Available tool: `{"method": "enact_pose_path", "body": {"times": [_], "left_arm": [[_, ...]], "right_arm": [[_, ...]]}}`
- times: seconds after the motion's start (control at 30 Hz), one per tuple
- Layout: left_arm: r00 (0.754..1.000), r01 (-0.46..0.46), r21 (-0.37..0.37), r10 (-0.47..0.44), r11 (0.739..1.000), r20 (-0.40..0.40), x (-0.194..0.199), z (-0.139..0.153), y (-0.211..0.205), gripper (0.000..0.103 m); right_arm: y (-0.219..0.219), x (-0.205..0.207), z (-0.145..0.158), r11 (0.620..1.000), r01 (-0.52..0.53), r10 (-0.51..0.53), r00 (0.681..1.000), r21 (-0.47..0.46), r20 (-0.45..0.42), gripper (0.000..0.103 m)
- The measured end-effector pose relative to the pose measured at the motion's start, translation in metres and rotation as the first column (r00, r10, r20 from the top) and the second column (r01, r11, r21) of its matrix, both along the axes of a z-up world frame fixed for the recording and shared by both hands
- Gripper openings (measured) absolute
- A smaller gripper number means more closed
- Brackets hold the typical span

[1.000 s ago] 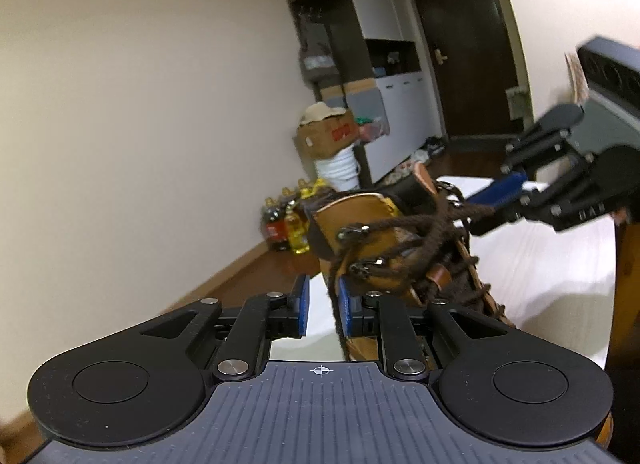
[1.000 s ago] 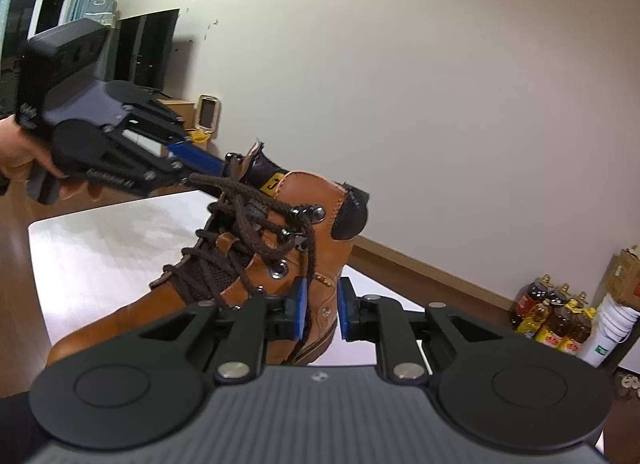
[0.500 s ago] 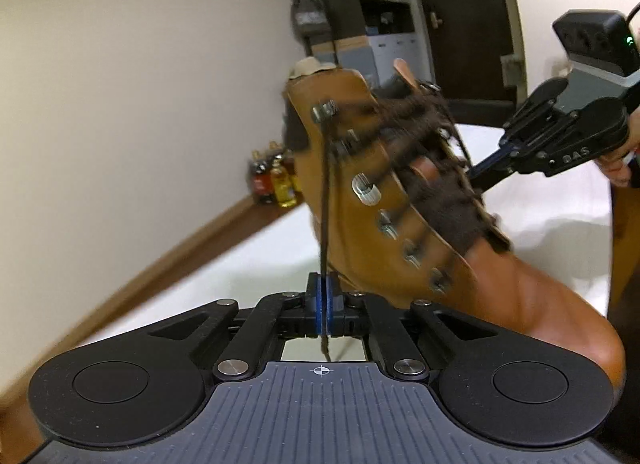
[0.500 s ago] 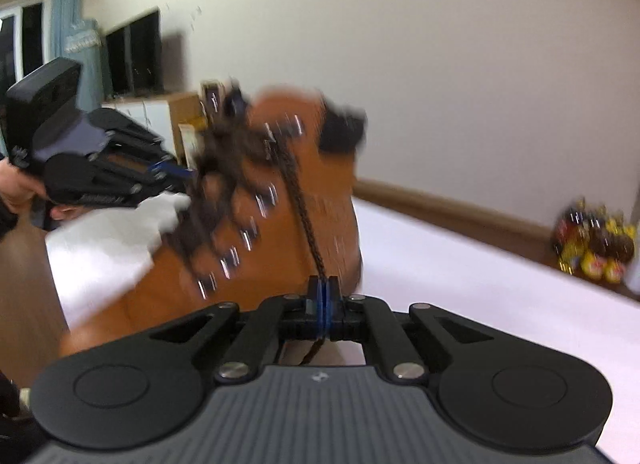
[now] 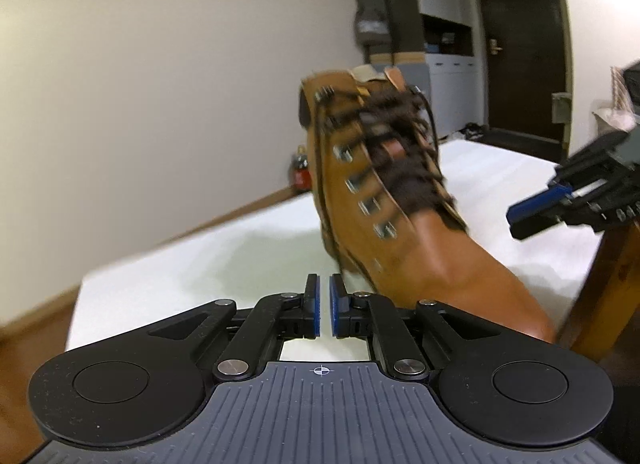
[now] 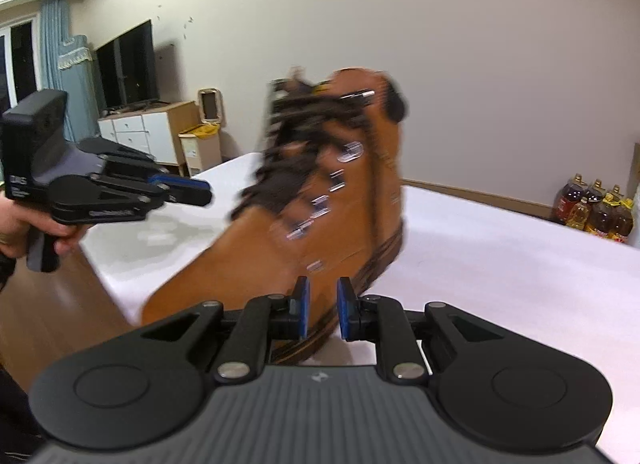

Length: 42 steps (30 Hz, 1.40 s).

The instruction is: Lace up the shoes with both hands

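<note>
A tan leather boot (image 5: 404,232) with dark brown laces (image 5: 404,144) stands on the white table (image 5: 200,260), blurred by motion; it also shows in the right wrist view (image 6: 320,200). My left gripper (image 5: 324,288) is slightly open and empty, just short of the boot's heel side. A lace end hangs down the boot's side (image 5: 318,168). My right gripper (image 6: 323,292) is open and empty, close to the boot's heel. Each gripper shows in the other's view, the right (image 5: 560,200) and the left (image 6: 176,188).
Bottles (image 6: 596,212) stand on the floor past the table's far edge. A white cabinet (image 6: 140,132) with a TV stands at the left wall. A dark door (image 5: 520,44) is at the back. A wooden chair part (image 5: 608,280) is at the table's right edge.
Both grippers were shut on lace ends half a second ago and are now open with the laces released. The boot has tipped and shifted; the right gripper has drawn away from it.
</note>
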<state>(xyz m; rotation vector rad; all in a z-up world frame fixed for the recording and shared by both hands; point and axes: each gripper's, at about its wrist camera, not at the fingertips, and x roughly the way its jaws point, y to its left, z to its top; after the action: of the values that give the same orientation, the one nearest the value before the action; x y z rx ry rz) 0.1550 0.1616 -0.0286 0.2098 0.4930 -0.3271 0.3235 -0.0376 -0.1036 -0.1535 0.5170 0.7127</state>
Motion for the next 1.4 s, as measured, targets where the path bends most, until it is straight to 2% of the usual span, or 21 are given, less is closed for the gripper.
{"method": "enact_pose_path", "body": {"times": [0.1,0.3,0.47,0.63,0.83,0.9,0.93,1.0,1.23,1.4], "left_arm": [[0.998,-0.042,0.001,0.042,0.999,-0.038,-0.019,-0.007,-0.011,0.008],[0.995,-0.077,-0.066,0.072,0.995,-0.068,-0.044,-0.010,-0.031,0.008],[0.995,-0.080,-0.043,0.077,0.996,-0.059,-0.052,-0.015,-0.046,0.003],[0.995,-0.090,-0.023,0.089,0.996,-0.044,-0.055,-0.016,-0.054,0.000],[0.993,-0.113,0.000,0.113,0.994,-0.040,-0.053,-0.014,-0.061,0.000],[0.994,-0.097,0.011,0.098,0.995,-0.043,-0.053,-0.013,-0.062,0.000],[0.995,-0.084,0.010,0.085,0.996,-0.050,-0.052,-0.012,-0.063,0.000],[0.993,-0.109,0.021,0.110,0.994,-0.043,-0.047,-0.014,-0.067,0.000],[0.987,-0.150,0.029,0.151,0.988,-0.047,-0.040,-0.022,-0.073,0.000],[0.990,-0.124,-0.003,0.124,0.992,-0.067,-0.063,-0.018,-0.068,0.000]], "right_arm": [[0.014,-0.028,-0.012,1.000,-0.015,0.015,1.000,-0.014,0.016,0.017],[0.036,-0.067,-0.026,0.999,-0.019,0.020,0.999,-0.038,0.033,0.018],[0.052,-0.077,-0.033,0.999,0.020,-0.017,0.997,-0.046,0.069,0.018],[0.053,-0.084,-0.037,0.994,0.075,-0.066,0.991,-0.074,0.120,0.037],[0.051,-0.080,-0.039,0.994,0.097,-0.089,0.987,-0.057,0.133,0.042],[0.048,-0.079,-0.036,0.987,0.153,-0.143,0.977,-0.052,0.159,0.039],[0.046,-0.076,-0.034,0.982,0.181,-0.171,0.971,-0.049,0.166,0.028],[0.043,-0.064,-0.031,0.976,0.213,-0.205,0.966,-0.042,0.155,0.022],[0.040,-0.050,-0.030,0.975,0.216,-0.208,0.967,-0.044,0.147,0.019],[0.032,-0.074,-0.031,0.989,0.146,-0.145,0.985,-0.010,0.097,0.022]]}}
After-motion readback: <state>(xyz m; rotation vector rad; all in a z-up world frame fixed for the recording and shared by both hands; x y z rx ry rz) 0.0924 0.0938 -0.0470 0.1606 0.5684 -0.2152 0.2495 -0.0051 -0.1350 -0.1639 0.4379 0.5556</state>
